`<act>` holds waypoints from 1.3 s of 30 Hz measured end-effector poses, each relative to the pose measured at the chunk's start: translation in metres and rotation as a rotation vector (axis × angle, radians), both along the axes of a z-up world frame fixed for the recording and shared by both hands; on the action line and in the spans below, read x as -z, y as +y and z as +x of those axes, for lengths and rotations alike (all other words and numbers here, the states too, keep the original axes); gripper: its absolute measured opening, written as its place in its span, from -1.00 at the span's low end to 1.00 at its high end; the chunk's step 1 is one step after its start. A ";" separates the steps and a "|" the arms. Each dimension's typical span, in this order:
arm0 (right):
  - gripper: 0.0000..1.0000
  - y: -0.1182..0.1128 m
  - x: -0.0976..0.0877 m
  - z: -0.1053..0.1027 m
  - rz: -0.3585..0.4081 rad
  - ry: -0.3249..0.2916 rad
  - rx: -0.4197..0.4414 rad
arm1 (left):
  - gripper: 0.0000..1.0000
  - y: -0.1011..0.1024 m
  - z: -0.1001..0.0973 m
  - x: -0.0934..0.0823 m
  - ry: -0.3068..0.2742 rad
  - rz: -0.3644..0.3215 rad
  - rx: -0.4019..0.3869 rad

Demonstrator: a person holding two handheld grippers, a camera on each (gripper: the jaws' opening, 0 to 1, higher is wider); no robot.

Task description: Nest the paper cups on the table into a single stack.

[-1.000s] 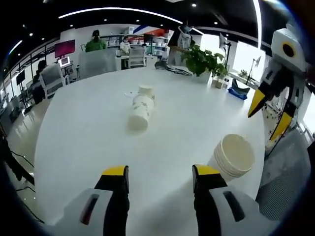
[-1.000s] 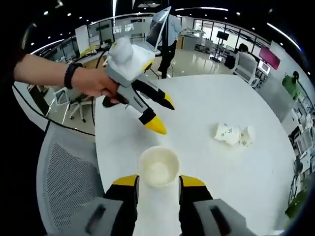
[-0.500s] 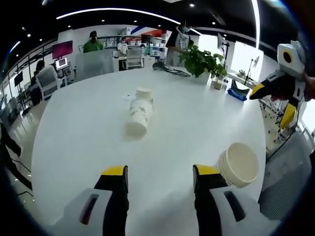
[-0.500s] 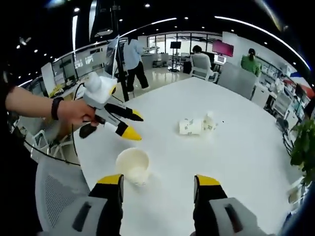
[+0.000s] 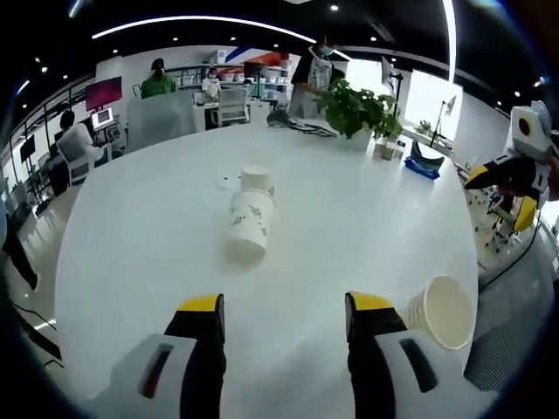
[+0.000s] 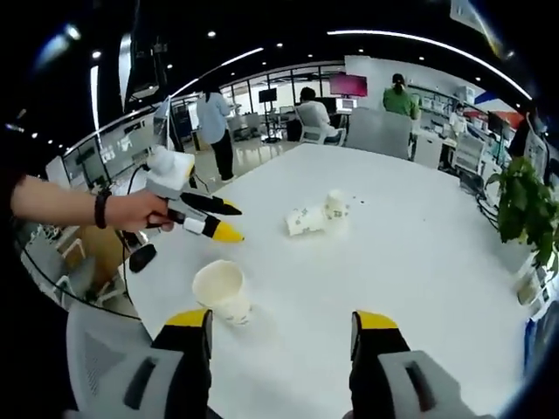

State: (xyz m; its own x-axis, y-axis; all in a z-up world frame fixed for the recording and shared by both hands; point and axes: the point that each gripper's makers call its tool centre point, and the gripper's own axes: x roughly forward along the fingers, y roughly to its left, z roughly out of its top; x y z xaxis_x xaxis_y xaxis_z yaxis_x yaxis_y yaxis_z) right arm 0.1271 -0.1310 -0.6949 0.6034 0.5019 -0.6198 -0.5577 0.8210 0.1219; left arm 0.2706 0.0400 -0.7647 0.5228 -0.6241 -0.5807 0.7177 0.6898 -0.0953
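Both the left gripper and right gripper stood with jaws apart, holding nothing. A nested stack of white paper cups sat lower left; two printed paper cups lay toppled mid-frame on the round white table, apparently not yet added.

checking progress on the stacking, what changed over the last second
The right gripper has backed away from the stack of white paper cups that sat between its jaws; it is open and empty. The stack now leans over. The left gripper stays open, and the two printed paper cups lie unmoved mid-table.
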 end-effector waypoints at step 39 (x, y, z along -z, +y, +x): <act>0.25 -0.007 0.021 -0.017 0.074 0.042 0.111 | 0.11 -0.084 0.126 0.039 0.089 0.212 0.161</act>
